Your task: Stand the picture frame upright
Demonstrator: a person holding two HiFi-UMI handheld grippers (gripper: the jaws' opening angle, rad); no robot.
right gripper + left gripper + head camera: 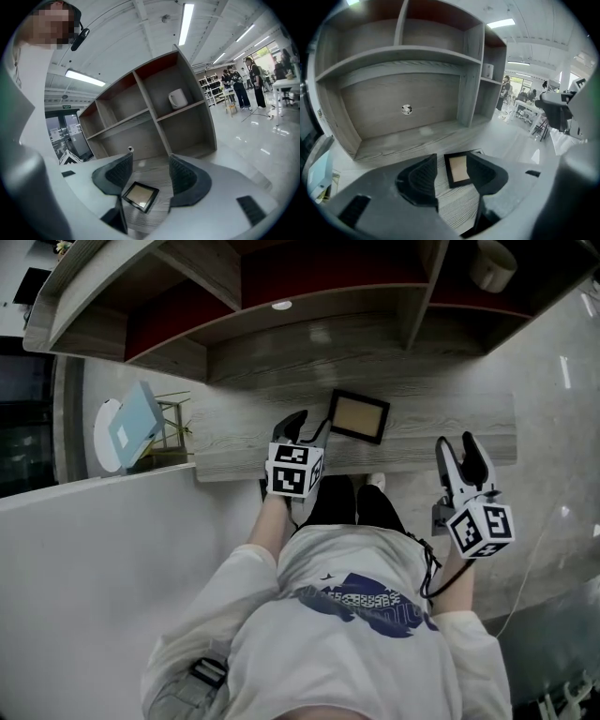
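On the grey wooden desk (pixel 450 423), close to its front edge, the picture frame (pixel 357 415) lies flat on its back, its dark border around a pale tan middle facing up. From where I stand it looks light and stiff, a thin board of a thing. I would guess there is a glass or plastic pane over the tan part, so it should be treated as breakable. The border looks smooth and could slide on the wood when pushed. Lying flat, it offers little to pinch. My judgement is that the best hold is across 1 border edge, the near one, lifting that edge so the frame tips up. Whether it has a prop at the back cannot be seen.

The left gripper (pixel 302 423) hovers over the desk's front edge with its 2 jaws spread and nothing between them. In the head view the frame sits at about 1 o'clock from it, just beside the jaw tips. In the left gripper view the frame (pixel 458 169) shows in the gap between the jaws of the left gripper (pixel 452 161), partly behind the right-hand jaw, and I cannot tell whether that jaw touches it.

The right gripper (pixel 459 454) is held off the front of the desk, its jaws also spread and empty. The frame is at roughly 10 o'clock from it and well apart. Its own view looks down on the frame (pixel 140 196), low between the jaws of the right gripper (pixel 150 161).

Behind the desk stands an open shelf unit (pixel 309 343), with a white mug (pixel 177 98) in 1 compartment.
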